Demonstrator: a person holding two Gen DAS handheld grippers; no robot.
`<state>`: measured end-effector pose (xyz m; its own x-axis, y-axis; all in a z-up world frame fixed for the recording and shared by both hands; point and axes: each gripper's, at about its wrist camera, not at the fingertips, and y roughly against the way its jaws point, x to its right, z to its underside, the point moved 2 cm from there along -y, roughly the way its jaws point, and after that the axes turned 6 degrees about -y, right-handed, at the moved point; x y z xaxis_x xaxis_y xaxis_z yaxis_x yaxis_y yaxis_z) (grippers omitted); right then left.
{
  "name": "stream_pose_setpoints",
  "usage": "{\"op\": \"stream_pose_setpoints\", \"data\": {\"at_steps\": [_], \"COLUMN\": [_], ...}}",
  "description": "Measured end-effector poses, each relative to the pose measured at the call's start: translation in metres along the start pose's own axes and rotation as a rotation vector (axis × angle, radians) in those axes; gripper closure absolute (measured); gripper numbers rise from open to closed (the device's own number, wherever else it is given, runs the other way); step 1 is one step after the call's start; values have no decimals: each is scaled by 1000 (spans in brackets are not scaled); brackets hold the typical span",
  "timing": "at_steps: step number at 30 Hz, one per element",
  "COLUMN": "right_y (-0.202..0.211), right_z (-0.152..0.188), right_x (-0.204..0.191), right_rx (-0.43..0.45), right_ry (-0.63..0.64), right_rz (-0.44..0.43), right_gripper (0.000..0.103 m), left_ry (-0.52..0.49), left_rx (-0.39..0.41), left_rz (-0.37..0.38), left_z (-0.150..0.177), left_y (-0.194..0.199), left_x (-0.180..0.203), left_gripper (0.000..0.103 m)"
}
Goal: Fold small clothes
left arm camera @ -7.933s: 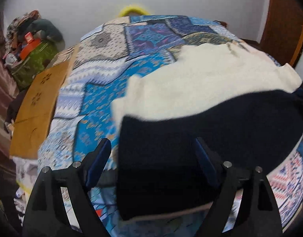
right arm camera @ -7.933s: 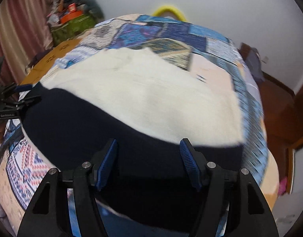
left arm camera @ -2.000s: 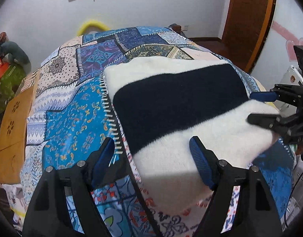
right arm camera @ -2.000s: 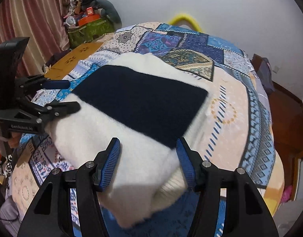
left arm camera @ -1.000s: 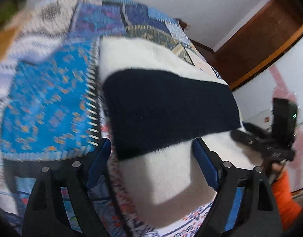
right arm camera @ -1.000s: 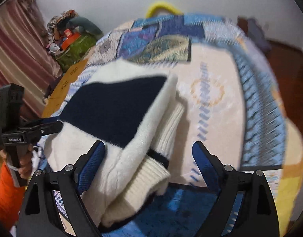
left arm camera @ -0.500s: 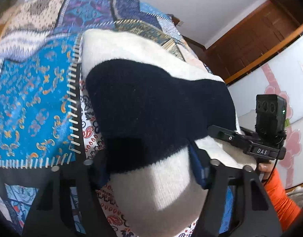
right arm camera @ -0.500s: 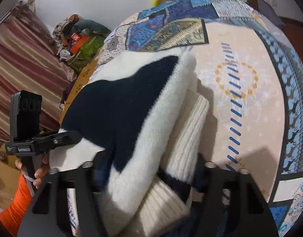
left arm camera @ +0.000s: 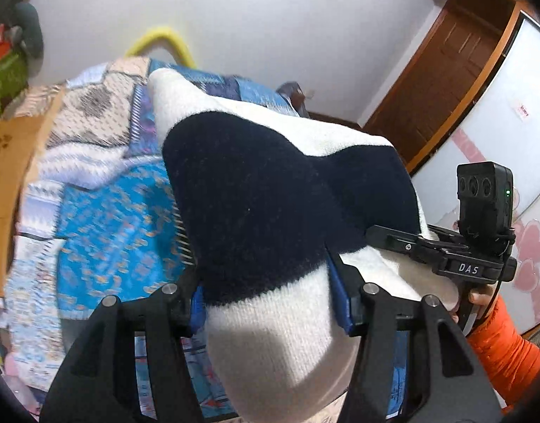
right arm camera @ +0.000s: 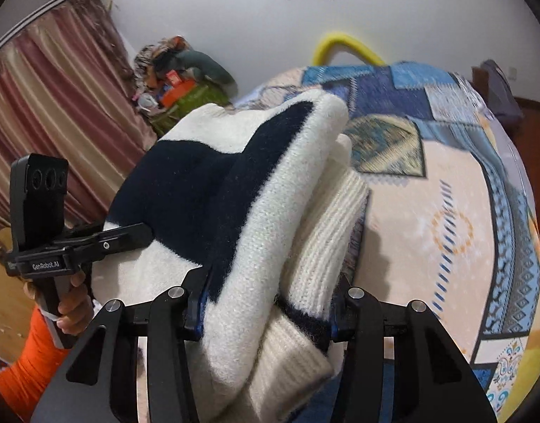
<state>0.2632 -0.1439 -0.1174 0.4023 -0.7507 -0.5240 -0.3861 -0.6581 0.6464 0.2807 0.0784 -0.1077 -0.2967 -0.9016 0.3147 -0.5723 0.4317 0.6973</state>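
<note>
**Wool bundle pinched from both ends, clear of the bed**

Blue-padded jaws of the left gripper (left arm camera: pixel 270 299) have just been closing and now squeeze the near end of the folded sweater (left arm camera: pixel 270 190), cream knit bulging between them. The right gripper (right arm camera: pixel 264 303) has been closing too and clamps the other end, biting across several stacked layers and a ribbed cuff (right arm camera: pixel 326 236). Between the two, the sweater hangs in the air above the quilt (left arm camera: pixel 104 211), sagging a little in the navy middle.

It looks thick, soft and fairly light; nothing stiff in it, so it will slump wherever it goes unsupported. The knit should grip well against the pads, but the loose inner layers could slide out. I'd judge the safest hold is deep across all layers at each end, as now. An orange sleeve (right arm camera: pixel 23 363) shows behind.
</note>
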Motion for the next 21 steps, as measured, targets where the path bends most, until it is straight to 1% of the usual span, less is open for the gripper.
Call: {"op": "stream_pose_setpoints", "data": {"at_steps": [3,5,8,13,15,17,19,21], "right_y": [-7,-17,-37,-82,-99,-107,-107,-105], "right_z": [-3,-1,6,25,34,40,39,38], "right_x": [-17,-26,-29,-18,-9,-2,2,-1], "right_rx": [4,-10,-50,-141,-184,-185,-184,-191], "right_ry": [15,21,10,-7,-24,-17,-21,-12], "right_rz": [-5,-3,-6,27,45,65,51,52], "right_gripper": [59,59,59,59,58,56,53,49], "left_ry": [30,66,109,174,194,230,262,259], "left_rx": [4,-15,-53,-150,-179,-164,-151,-142], "left_rz": [-15,-18,-13,-17,-22,13,43,32], "left_z": [4,10,26,60,73,82,86,87], "left_y": [7,3,-7,-51,-67,-72,-71,-67], "left_x": [-16,-32,-53,-87,-97,-107,-113,-112], "left_gripper": [46,46,46,46,41,37,36,36]}}
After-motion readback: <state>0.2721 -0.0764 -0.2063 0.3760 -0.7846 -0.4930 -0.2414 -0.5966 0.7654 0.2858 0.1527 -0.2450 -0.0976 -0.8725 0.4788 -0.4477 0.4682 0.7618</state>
